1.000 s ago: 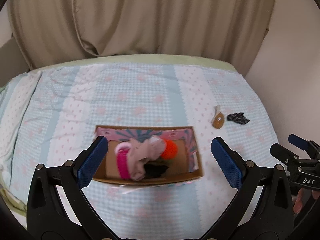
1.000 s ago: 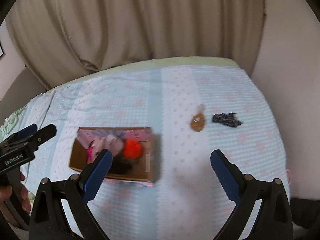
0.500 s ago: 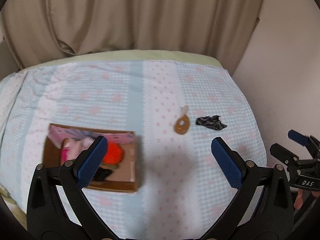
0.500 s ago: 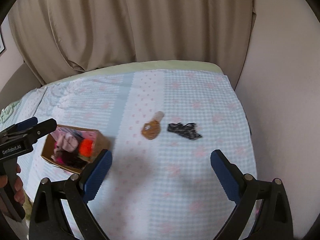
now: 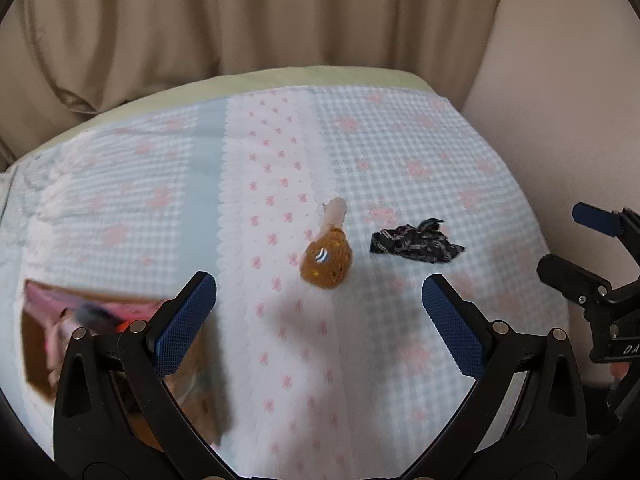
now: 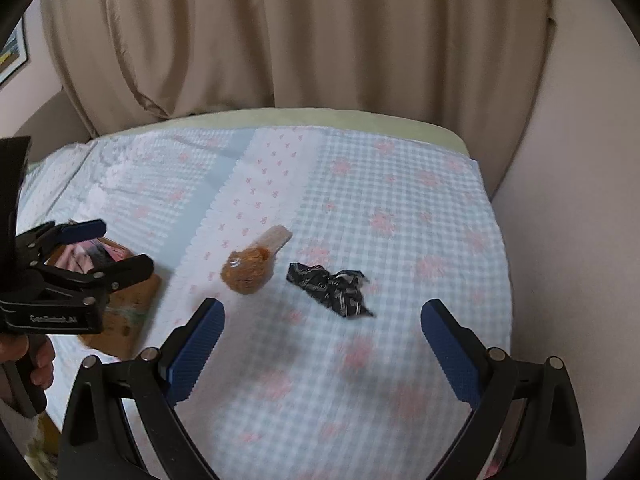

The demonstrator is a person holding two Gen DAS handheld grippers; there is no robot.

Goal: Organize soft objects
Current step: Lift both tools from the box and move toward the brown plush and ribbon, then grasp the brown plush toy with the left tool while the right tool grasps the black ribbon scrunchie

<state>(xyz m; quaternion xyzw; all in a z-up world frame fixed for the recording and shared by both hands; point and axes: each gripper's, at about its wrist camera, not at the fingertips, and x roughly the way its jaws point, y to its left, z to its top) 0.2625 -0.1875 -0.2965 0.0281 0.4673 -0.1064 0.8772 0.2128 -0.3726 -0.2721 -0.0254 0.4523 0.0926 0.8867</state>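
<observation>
The bed (image 6: 400,208) fills the room's near end, its checked cover smooth where the loose things lie, with a drawn curtain (image 6: 320,40) behind it. At its left side sits the box (image 6: 128,304), already holding a few soft items, blurred here.

Two things are left out on the cover, well apart from the box: the brown toy (image 6: 248,270) with its pale stub pointing away, and just beside it to the right, the black cloth (image 6: 332,288), crumpled and flat.

The right tool (image 6: 320,344) hangs above the cover with its jaws wide and nothing in them, the cloth ahead between the pads. The left tool (image 5: 316,324) is likewise spread and empty, aimed roughly at the toy.

The step in hand looks like the pick-up of one of these two. For the cloth, I'd say come down over its thickest fold, press lightly into the cover and close fully, since a thin rag slips from a half grip and the bedding may be pinched with it. For the toy, close across the round body, not the stub. One tool should go at a time, so they don't clash.
</observation>
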